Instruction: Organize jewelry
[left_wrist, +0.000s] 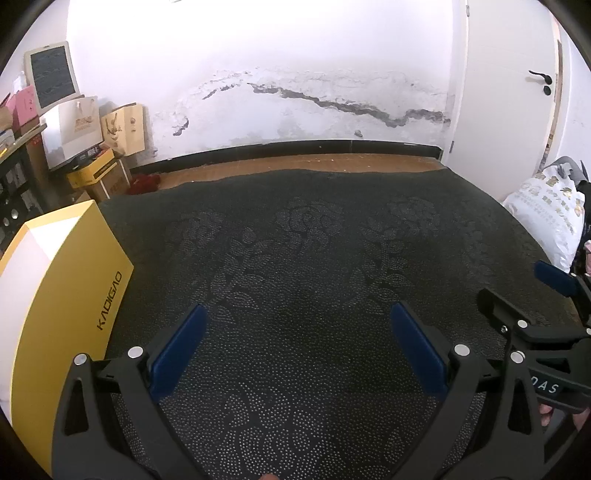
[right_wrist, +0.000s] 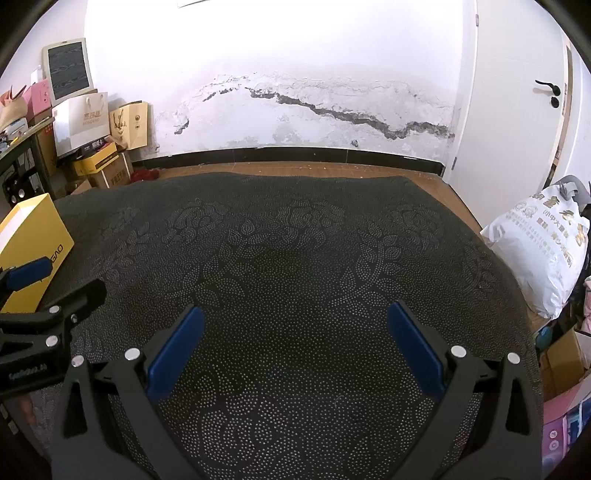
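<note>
At the far left a yellow box (left_wrist: 62, 295) rests on the dark dotted cloth (left_wrist: 314, 258), printed lettering running along its near side; its long axis seems to run from the near left edge away toward the wall, though only part of it shows in either view. No jewelry is visible anywhere, so it is presumably inside that box or out of frame; which one cannot be told. Judged by its look, the box is stiff card, light, smooth-sided and a little slippery, best taken across its narrow width near a corner, or by a lid edge if it has one. Any chains or rings inside would likely be small, light, prone to tangle and easily lost against the patterned cloth, so they call for a pinch at the very fingertips. Just right of the box the left gripper (left_wrist: 299, 339) hovers over bare cloth, jaws spread wide with nothing between them. Further right, close alongside, the right gripper (right_wrist: 295, 339) is likewise spread wide and empty above the cloth's middle. Beyond the cloth's right edge leans a white bag (right_wrist: 539, 251).
</note>
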